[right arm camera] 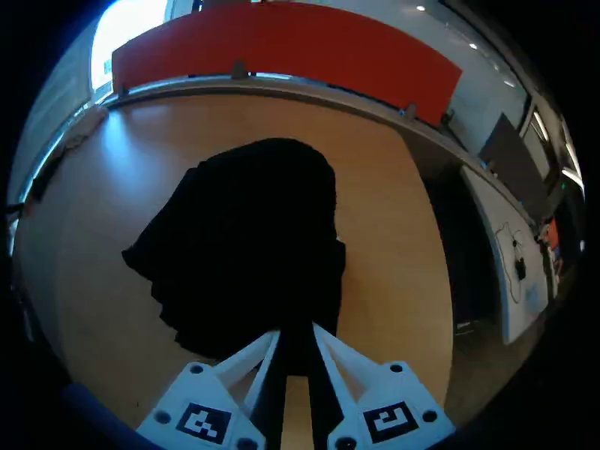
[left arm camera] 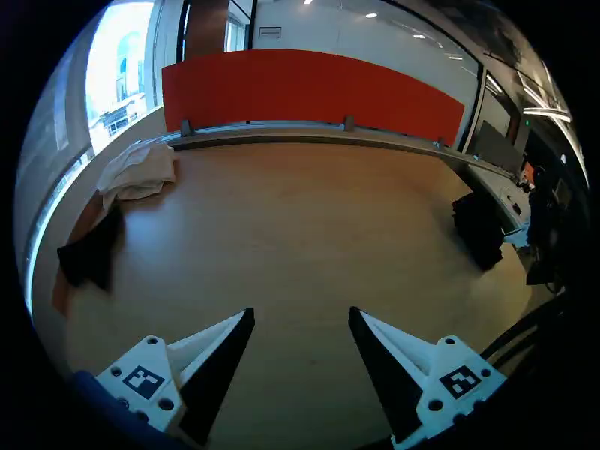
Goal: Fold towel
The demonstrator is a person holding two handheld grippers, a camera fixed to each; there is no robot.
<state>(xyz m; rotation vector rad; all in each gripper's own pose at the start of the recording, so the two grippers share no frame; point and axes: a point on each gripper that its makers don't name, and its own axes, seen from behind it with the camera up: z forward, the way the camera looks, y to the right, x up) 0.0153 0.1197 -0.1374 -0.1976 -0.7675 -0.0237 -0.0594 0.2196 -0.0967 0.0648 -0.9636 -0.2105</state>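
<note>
Towel (right arm camera: 247,240): black, soft and matte. It lies crumpled in an irregular lobed shape on a smooth, light wood-grain table (right arm camera: 390,225), toward the middle of the top, and its near edge runs in between the fingers of the right gripper (right arm camera: 297,331). Those white wedge-shaped fingers are pressed almost together and pinch that edge of the towel.

Left gripper view: the left gripper (left arm camera: 301,310) is spread wide over bare tabletop and holds nothing. A rumpled white cloth (left arm camera: 139,171) lies at the far left corner, with a limp dark cloth (left arm camera: 90,251) just in front of it. A dark heap (left arm camera: 480,229) sits at the table's right edge; I cannot tell whether it is the same towel. A flat orange-red partition (left arm camera: 300,90) stands along the back edge.
</note>
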